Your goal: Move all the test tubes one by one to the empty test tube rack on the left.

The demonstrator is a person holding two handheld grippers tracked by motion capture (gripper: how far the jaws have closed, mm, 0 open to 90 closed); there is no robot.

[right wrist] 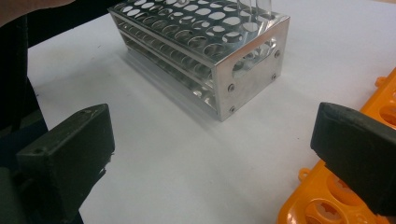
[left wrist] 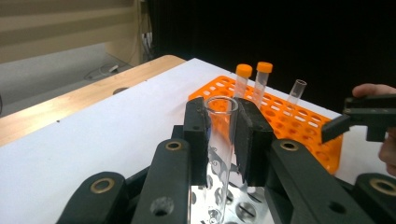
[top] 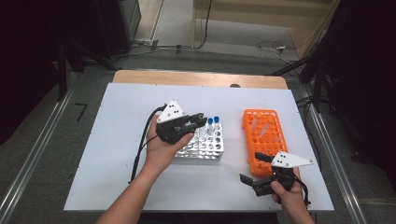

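In the left gripper view, the clear tube (left wrist: 220, 140) clamped in the left gripper (left wrist: 223, 135) runs out of the bottom edge of the frame, so its lower end is cut off. In the high view that gripper (top: 198, 120) and the hand (top: 161, 149) cover the left part of the metal rack (top: 208, 147); the tube there is too small to make out, perhaps hidden. In the right gripper view the rack's (right wrist: 243, 70) tubes are cut by the top edge.
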